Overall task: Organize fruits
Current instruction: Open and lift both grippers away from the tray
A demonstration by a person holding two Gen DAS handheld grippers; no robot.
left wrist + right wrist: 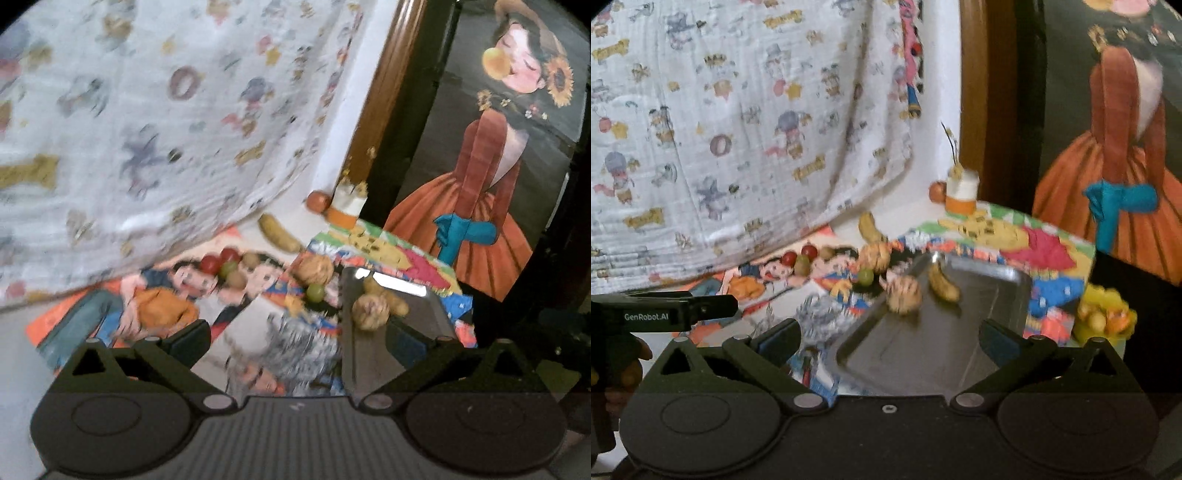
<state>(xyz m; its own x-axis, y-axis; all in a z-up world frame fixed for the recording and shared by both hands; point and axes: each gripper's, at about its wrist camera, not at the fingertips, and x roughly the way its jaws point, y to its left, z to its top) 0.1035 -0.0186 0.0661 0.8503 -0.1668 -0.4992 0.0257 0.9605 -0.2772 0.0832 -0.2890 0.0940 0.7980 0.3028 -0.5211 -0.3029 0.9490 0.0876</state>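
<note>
A metal tray (990, 295) lies on a colourful cartoon mat, with a banana (943, 282) on it and a netted tan fruit (904, 293) at its left rim. In the left wrist view the same tray (369, 354) carries the netted fruit (369, 310). Left of the tray sit a second netted fruit (874, 256), a green grape (865, 277), two red fruits (798, 254) and another banana (870, 227). My right gripper (890, 343) is open over the tray's near end with nothing between its fingers. My left gripper (299, 339) is open too, above the mat beside the tray's left rim, and holds nothing.
A patterned cloth (738, 129) hangs behind the mat. A white and orange cup (962, 194) and a reddish fruit (937, 192) stand at the back corner. A yellow toy heap (1104, 314) sits right of the mat. The left tool's black casing (676, 312) and a hand (628, 369) are at the left.
</note>
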